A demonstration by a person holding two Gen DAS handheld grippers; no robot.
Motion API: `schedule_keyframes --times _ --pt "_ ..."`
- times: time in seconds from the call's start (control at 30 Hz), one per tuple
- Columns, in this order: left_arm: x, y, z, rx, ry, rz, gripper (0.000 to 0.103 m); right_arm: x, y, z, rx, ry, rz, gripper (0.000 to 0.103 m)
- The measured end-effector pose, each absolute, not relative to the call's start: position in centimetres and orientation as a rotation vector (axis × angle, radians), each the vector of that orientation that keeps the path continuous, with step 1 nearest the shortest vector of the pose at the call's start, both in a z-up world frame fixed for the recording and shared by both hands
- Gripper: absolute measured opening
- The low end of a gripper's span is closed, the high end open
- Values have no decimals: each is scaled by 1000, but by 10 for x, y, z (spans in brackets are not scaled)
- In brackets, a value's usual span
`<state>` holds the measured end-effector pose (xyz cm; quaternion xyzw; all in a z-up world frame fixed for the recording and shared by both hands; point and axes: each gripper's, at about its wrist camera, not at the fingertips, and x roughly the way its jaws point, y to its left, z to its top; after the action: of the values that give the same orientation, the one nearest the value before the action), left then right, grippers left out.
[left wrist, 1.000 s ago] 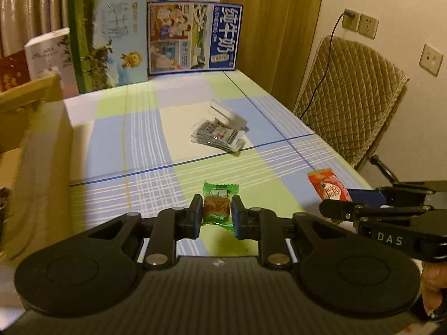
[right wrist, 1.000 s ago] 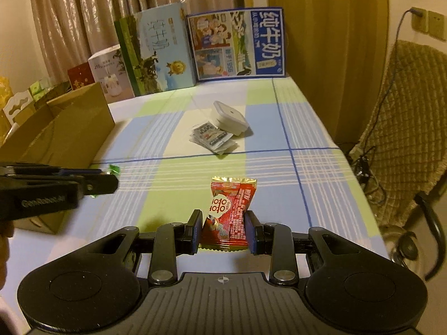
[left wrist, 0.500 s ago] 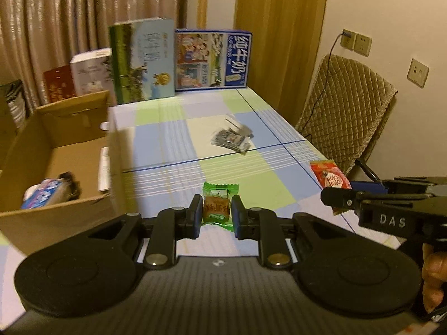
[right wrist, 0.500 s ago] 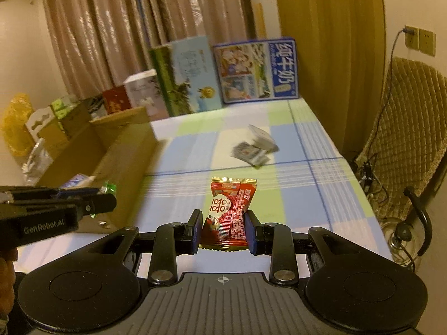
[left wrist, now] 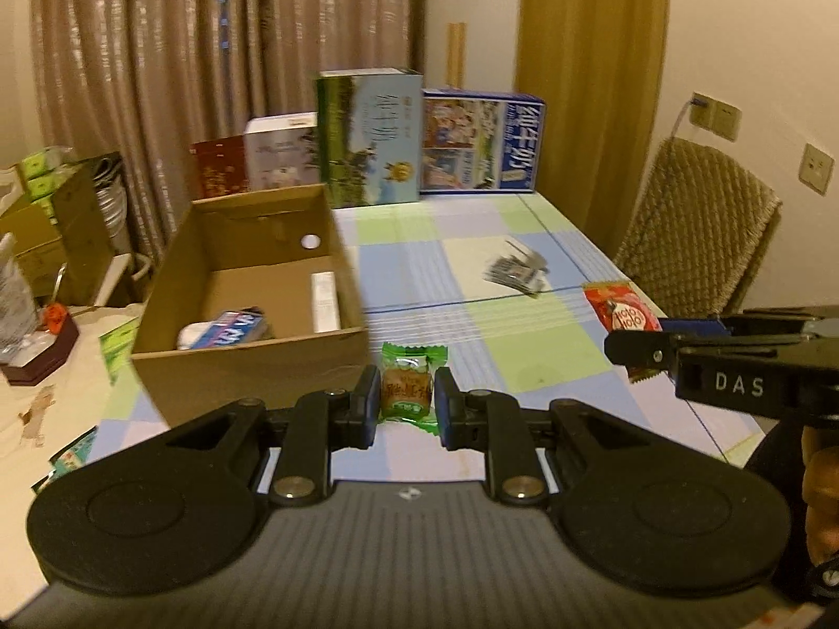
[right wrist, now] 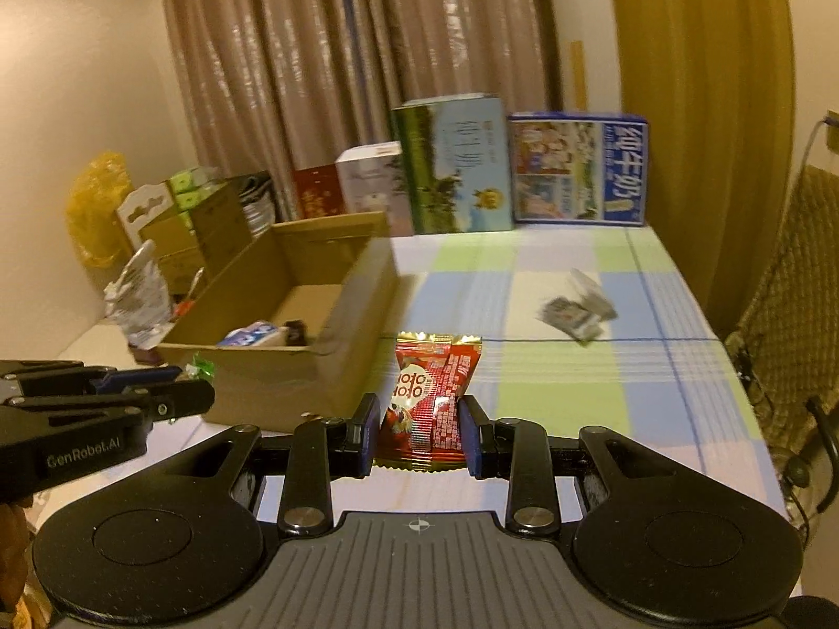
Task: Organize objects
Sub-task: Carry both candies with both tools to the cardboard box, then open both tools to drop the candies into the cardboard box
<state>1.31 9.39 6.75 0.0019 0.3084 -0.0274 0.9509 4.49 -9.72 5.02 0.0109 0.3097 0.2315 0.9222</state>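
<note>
- Both grippers have risen since the earlier frames, so the cardboard box [left wrist: 246, 283] now shows its inside, at the left of the checked tabletop [left wrist: 472, 262].
- Nearest, the left gripper [left wrist: 402, 404] is pinching a green-wrapped candy [left wrist: 409, 390] between its pads, above the tabletop's near edge.
- To its right, the right gripper [right wrist: 418, 437] is pinching a red snack packet [right wrist: 430, 398] in the same way.
- Inside the box lie a blue-and-white packet [left wrist: 230, 327] and a white tube [left wrist: 325, 299].
- Farther, on the right half of the tabletop, a small pile of sachets [left wrist: 516, 272] lies, blurred.
- At the far edge, milk cartons [left wrist: 419, 147] stand upright before the curtain [left wrist: 210, 52].
</note>
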Motion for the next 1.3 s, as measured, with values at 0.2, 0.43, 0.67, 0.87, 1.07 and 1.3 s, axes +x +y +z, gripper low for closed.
schedule_keyframes --times 0.2,0.43,0.67,0.87,1.07,1.3 --pt "4 123 73 -16 624 3 17 42 -70 52 -12 639 519 29" --pt "0 145 72 -42 625 41 17 41 -45 50 -47 645 552 29" --pt "1 159 70 -49 624 64 17 47 -23 46 -65 647 588 29" --pt "13 175 67 -54 619 82 17 66 0 43 -72 651 624 29" --pt "35 191 62 -48 624 91 17 88 21 41 -69 663 648 29" --pt "71 214 56 -34 631 83 17 124 47 36 -77 670 655 29"
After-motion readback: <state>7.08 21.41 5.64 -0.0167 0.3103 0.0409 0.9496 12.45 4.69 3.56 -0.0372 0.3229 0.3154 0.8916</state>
